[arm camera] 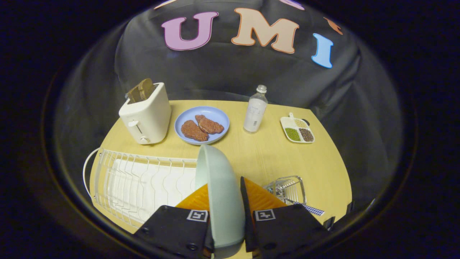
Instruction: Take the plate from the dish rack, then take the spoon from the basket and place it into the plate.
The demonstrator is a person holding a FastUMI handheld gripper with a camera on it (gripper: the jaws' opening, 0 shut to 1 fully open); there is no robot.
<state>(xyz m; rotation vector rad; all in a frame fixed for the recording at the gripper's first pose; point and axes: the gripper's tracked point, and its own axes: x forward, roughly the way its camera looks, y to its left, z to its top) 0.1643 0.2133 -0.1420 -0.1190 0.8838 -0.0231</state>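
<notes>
The gripper (pixel 227 230) holds the plate (pixel 221 194) on edge between its two fingers, one finger pressing each face, so the pale green plate stands upright and reaches forward past the fingertips. Its rim rises above the right end of the rack (pixel 143 183), a white wire rack with a white tray under it, lying along the near left part of the table (pixel 323 169). No dishes stand in the slots that show.

Right of the fingers, near the table's near right edge, sits the basket (pixel 287 189), a small wire one. The spoon (pixel 305 207) lies in it with its checked handle sticking out over the rim toward the near edge (the bowl end is hard to make out through the wires).

Farther back, near the far left corner, a toaster (pixel 147 115) stands with two slices of toast (pixel 141 90) up in its slots. Just right of it is a blue dish (pixel 202 125) carrying two brown pieces of meat (pixel 201 127). A clear bottle (pixel 256 109) with a white label stands upright at the middle of the far edge. Toward the far right corner lies a white tray (pixel 297 130) split into compartments of green, dark and pale grains.
</notes>
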